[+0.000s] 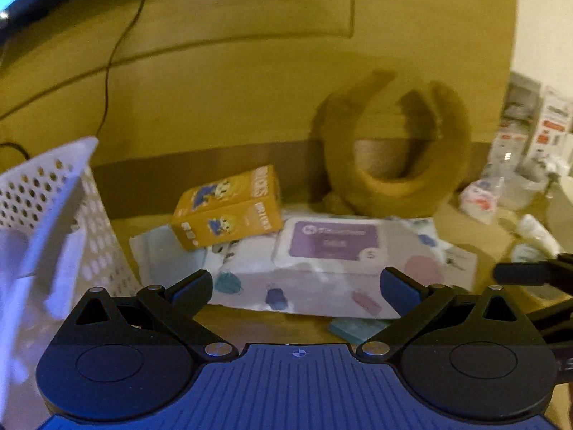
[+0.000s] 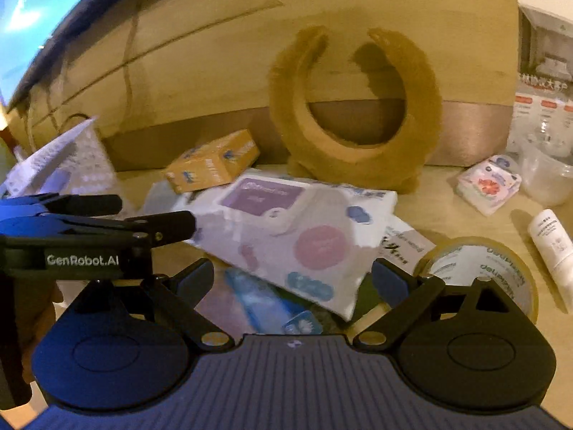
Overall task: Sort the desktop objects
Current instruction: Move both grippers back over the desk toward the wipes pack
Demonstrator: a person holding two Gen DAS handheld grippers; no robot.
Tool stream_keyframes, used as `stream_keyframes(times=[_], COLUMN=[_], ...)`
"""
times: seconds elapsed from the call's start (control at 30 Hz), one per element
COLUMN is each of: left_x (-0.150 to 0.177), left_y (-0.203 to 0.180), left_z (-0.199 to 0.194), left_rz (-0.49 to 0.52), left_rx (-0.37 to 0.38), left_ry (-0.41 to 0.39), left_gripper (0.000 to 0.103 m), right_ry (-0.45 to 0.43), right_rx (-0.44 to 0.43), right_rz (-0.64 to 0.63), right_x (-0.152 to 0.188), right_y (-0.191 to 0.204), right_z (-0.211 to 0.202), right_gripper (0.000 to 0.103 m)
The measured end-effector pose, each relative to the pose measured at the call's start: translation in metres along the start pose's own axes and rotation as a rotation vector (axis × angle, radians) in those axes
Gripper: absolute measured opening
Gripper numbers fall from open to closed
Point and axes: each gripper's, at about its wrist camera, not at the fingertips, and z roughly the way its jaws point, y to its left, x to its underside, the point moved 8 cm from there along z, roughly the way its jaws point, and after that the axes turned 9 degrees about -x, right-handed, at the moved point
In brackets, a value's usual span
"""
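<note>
- The left gripper (image 1: 297,286) was spread wide with nothing between its fingers, above the near edge of the wooden table (image 1: 250,322).
- The right gripper (image 2: 292,279) was also wide apart and empty, just beside the left one.
- A white pack of wipes (image 1: 333,251) with a purple label lay flat in the middle of the table, in front of both grippers.
- A yellow carton (image 1: 229,208) leaned on the far left corner of this pack.
- A white perforated basket (image 1: 53,215) stood at the left edge.
- A brown U-shaped pillow (image 2: 354,114) stood against the tan back wall (image 2: 215,53).
- A roll of clear tape (image 2: 476,268) and a white tube (image 2: 551,247) lay toward the right edge.
- Near the far right corner were a small tissue pack (image 2: 489,186) and what was perhaps a clear plastic cup (image 2: 544,175); the view was blurred there.
</note>
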Motion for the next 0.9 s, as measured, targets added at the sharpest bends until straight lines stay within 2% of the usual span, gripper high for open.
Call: stream_keyframes(times=[0.17, 0.37, 0.57, 0.7, 0.8, 0.9], left_x=[0.012, 0.019, 0.017, 0.016, 0.017, 0.019], left_y=[0.005, 0.014, 0.013, 0.007, 0.000, -0.016], left_z=[0.035, 0.058, 0.073, 0.076, 0.076, 0.069], left_rz=[0.032, 0.014, 0.007, -0.008, 0.021, 0.071], left_rx=[-0.043, -0.042, 0.015, 0.085, 0.133, 0.197], left_ry=[0.045, 0.081, 0.083, 0.086, 0.081, 0.074], left_gripper=[0.103, 0.103, 0.102, 0.103, 0.102, 0.103], right_ry=[0.004, 0.001, -0.002, -0.008, -0.016, -0.024], right_rx=[0.000, -0.001, -0.029, -0.018, -0.020, -0.066], right_rz=[0.036, 0.054, 0.076, 0.058, 0.049, 0.055], right_x=[-0.005, -0.016, -0.021, -0.024, -0.026, -0.026], right_y=[-0.016, -0.025, -0.024, -0.022, -0.022, -0.016], right_z=[0.016, 0.032, 0.046, 0.051, 0.055, 0.057], right_gripper=[0.096, 0.096, 0.096, 0.097, 0.098, 0.098])
